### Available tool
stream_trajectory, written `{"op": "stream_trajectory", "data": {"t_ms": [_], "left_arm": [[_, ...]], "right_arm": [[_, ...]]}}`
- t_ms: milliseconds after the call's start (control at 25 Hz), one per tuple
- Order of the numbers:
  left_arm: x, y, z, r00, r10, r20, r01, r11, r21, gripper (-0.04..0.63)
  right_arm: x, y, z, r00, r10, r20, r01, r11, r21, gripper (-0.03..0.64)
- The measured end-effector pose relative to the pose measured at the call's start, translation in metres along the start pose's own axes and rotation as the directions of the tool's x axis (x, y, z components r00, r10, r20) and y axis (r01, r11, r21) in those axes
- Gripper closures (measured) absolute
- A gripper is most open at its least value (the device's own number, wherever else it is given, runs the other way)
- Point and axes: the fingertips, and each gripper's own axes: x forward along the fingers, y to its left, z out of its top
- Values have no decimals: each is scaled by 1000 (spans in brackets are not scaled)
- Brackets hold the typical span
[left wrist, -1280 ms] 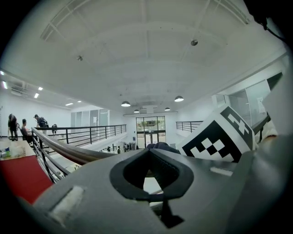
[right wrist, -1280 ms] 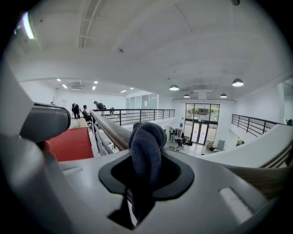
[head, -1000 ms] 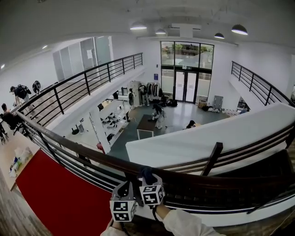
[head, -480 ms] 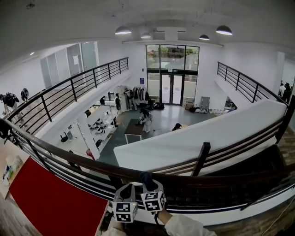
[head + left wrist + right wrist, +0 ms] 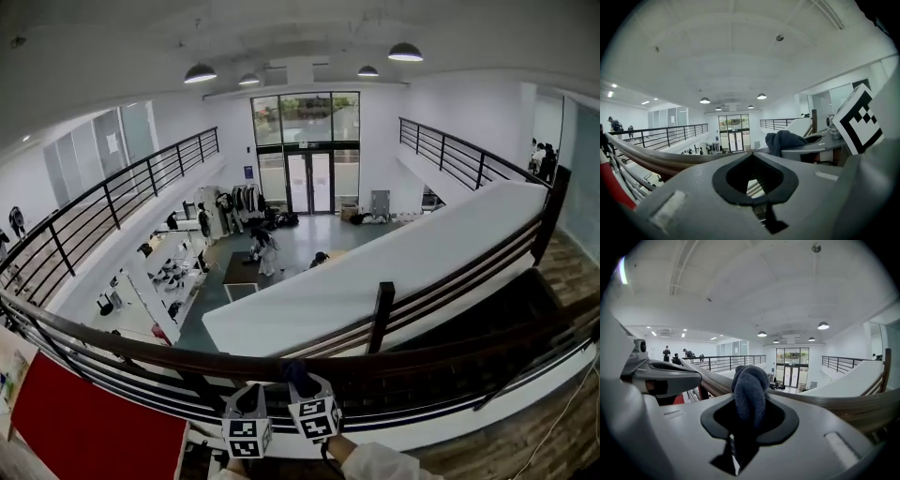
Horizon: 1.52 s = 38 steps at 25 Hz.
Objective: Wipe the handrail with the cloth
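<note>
Cloth (image 5: pixel 750 385) of dark blue bunched fabric is sitting clamped between the closed jaws of the right gripper (image 5: pixel 747 427) and resting on the dark curved wooden handrail (image 5: pixel 450 347). The left gripper (image 5: pixel 754 180) is hovering just beside it, jaws together with nothing between them. Compared with a second ago, the dark upright rail post (image 5: pixel 382 314) is standing nearer both grippers, and the red floor area (image 5: pixel 94 431) is showing smaller. The marker cubes are showing black-and-white square patterns.
</note>
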Motion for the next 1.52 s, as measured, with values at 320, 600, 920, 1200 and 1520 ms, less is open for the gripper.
{"op": "stream_trajectory", "data": {"t_ms": [320, 600, 920, 1200, 1520], "left_arm": [[31, -103, 5, 996, -89, -23, 90, 995, 38, 593], [48, -183, 9, 991, -129, -22, 130, 990, 61, 593], [74, -266, 24, 985, -171, -4, 171, 981, 88, 592], [89, -339, 42, 965, -262, 6, 260, 959, 109, 593], [110, -411, 57, 936, -352, 1, 349, 928, 134, 592]], "right_arm": [[-54, -89, -21, 998, -61, 18, 61, 998, 22, 522], [-95, -153, -39, 996, -89, 28, 89, 996, 30, 522], [-134, -225, -53, 993, -113, 22, 112, 993, 39, 522], [-170, -271, -62, 988, -149, 29, 147, 988, 55, 520], [-210, -343, -73, 972, -233, 29, 229, 968, 106, 522]]}}
